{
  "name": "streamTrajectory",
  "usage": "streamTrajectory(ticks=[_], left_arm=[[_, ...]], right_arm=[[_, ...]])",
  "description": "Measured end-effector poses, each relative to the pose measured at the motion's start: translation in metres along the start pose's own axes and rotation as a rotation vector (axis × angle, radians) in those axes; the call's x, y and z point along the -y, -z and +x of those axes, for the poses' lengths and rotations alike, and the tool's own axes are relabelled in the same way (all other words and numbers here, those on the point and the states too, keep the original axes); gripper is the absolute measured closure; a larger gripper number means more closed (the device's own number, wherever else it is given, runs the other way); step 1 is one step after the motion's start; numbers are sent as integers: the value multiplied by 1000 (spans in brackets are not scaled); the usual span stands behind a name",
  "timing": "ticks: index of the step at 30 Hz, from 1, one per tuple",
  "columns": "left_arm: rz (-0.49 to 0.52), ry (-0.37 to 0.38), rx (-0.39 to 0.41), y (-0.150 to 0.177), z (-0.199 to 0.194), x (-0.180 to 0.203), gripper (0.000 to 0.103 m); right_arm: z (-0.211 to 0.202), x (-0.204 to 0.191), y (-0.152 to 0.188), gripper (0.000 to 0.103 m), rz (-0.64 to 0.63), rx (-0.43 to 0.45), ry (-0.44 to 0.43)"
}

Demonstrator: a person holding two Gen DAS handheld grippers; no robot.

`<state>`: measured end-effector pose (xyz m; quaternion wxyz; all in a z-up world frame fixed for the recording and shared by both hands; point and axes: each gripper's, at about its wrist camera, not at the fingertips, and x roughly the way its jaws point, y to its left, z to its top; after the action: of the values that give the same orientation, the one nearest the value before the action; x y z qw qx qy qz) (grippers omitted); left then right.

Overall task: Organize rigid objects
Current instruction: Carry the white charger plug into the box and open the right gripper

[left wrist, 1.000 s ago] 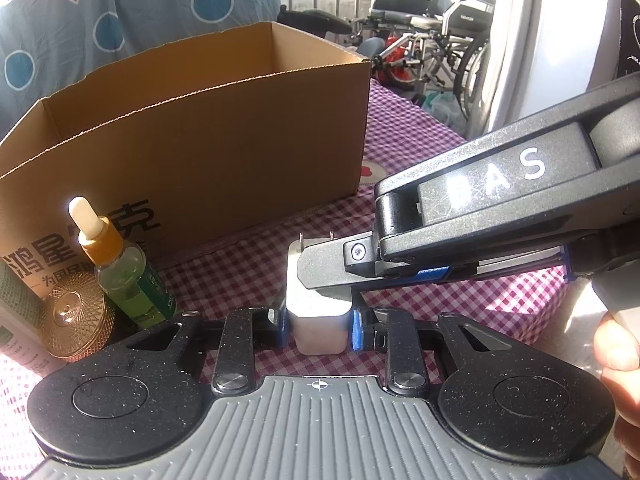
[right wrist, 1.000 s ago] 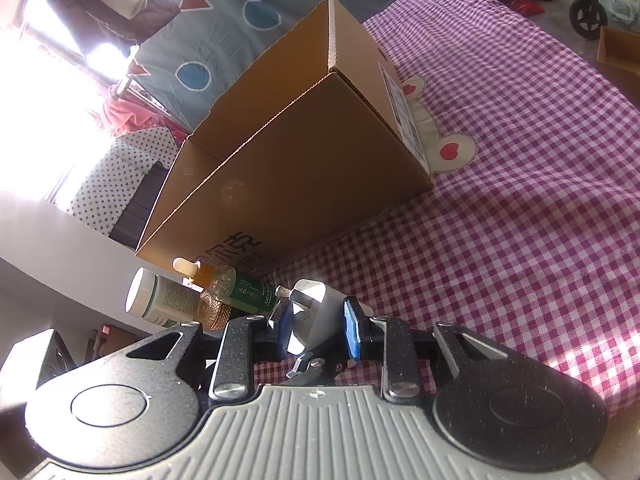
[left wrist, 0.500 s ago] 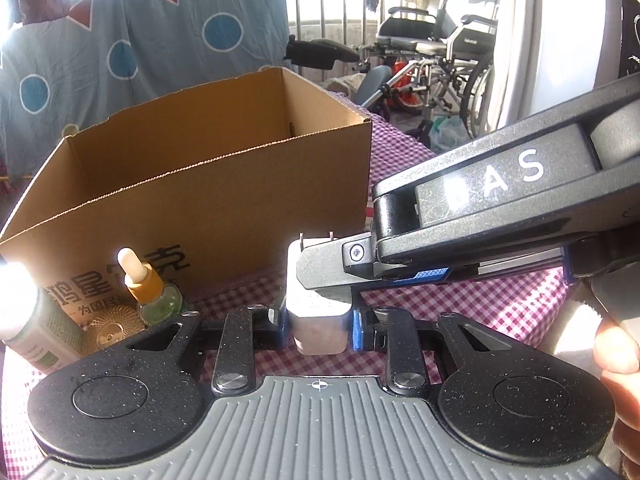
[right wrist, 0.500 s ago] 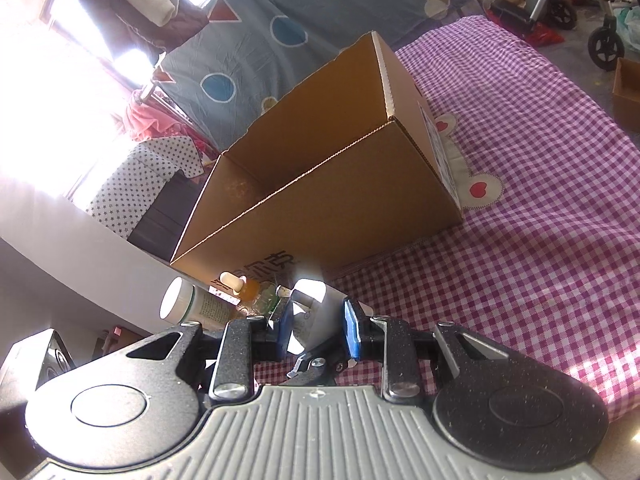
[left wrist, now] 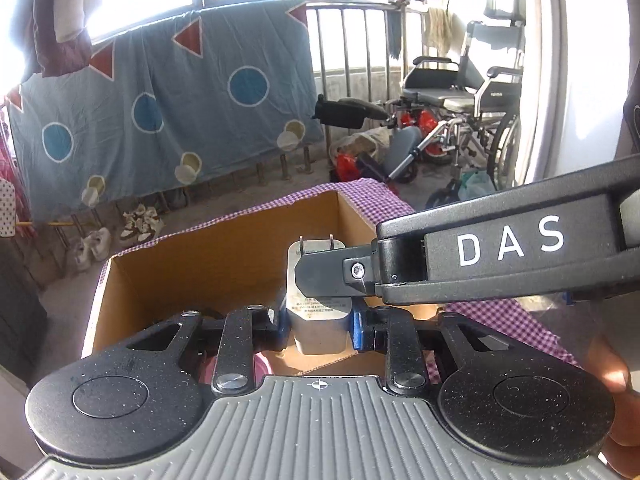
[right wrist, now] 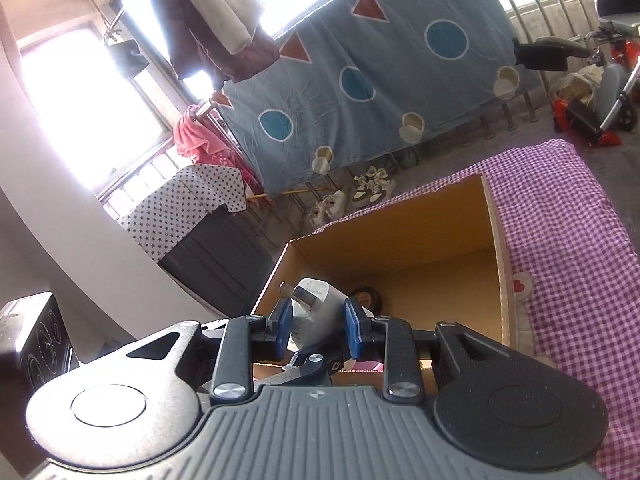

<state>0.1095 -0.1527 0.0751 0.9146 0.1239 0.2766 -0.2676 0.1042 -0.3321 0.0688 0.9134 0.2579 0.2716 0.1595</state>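
Note:
A white plug charger (left wrist: 319,334) with two metal prongs pointing up is pinched between the blue pads of my left gripper (left wrist: 318,322), which is shut on it. My right gripper (right wrist: 316,328) grips the same charger (right wrist: 316,308) from the side; its black finger (left wrist: 332,276) crosses the charger's upper half in the left wrist view. Both hold it in the air over the open cardboard box (left wrist: 200,272), near the box's (right wrist: 400,232) front wall.
Inside the box lie a dark round item (right wrist: 366,298) and something pink (left wrist: 262,368). The box stands on a purple checked cloth (right wrist: 560,240). A hand (left wrist: 616,376) shows at the lower right. Beyond are a blue hanging sheet (left wrist: 160,112), railings and a wheelchair (left wrist: 460,96).
Both grippers have risen with the charger from the cloth in front of the box to above its open top. The bottles beside the box have dropped out of view.

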Motion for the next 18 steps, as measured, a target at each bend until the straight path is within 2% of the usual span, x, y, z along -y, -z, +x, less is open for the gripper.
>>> streamTrajectory(ticks=[5,9,18], left_arm=[[-99,21,-116,-28,50,-33,76],[-105,-20,-218,-39,95,-48,76],[-182,-52,-430,-31,164,-74,76]], right_arm=[[56,21,-47,72,12,-94,14],[108,43,-70,72,42,-186,30],[197,76,-77,71,83,-353,75]])
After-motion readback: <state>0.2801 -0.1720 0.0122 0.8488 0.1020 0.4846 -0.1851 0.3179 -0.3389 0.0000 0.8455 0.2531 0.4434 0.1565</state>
